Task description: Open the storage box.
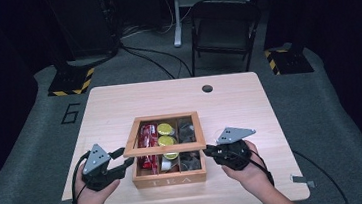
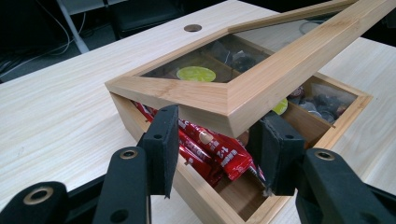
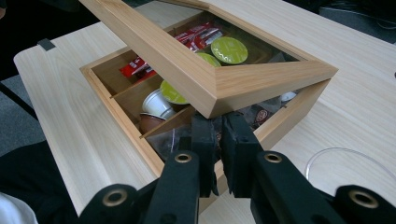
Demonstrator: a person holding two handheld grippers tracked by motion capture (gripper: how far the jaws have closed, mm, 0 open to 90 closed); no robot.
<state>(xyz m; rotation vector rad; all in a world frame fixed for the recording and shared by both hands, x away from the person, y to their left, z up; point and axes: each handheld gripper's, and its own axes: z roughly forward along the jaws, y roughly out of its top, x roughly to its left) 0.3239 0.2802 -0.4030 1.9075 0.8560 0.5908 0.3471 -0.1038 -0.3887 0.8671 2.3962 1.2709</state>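
Here the left claw (image 2: pixel 212 149) gapes wide under the tea box's (image 1: pixel 170 180) raised glass lid (image 2: pixel 261 79); the right claw (image 3: pixel 219 144), nearly closed and empty, props the opposite corner.

A lab-like recording space: black curtains, hazard-striped stand bases (image 1: pixel 71 82), floor cables, lone wooden table (image 1: pixel 119 108).

Even overhead light brightens the pale table (image 1: pixel 119 108), while the surroundings sink into near-black. The high view is soft and low in detail. In both gripper views the nearest jaws blur, and table edges bow slightly outward.
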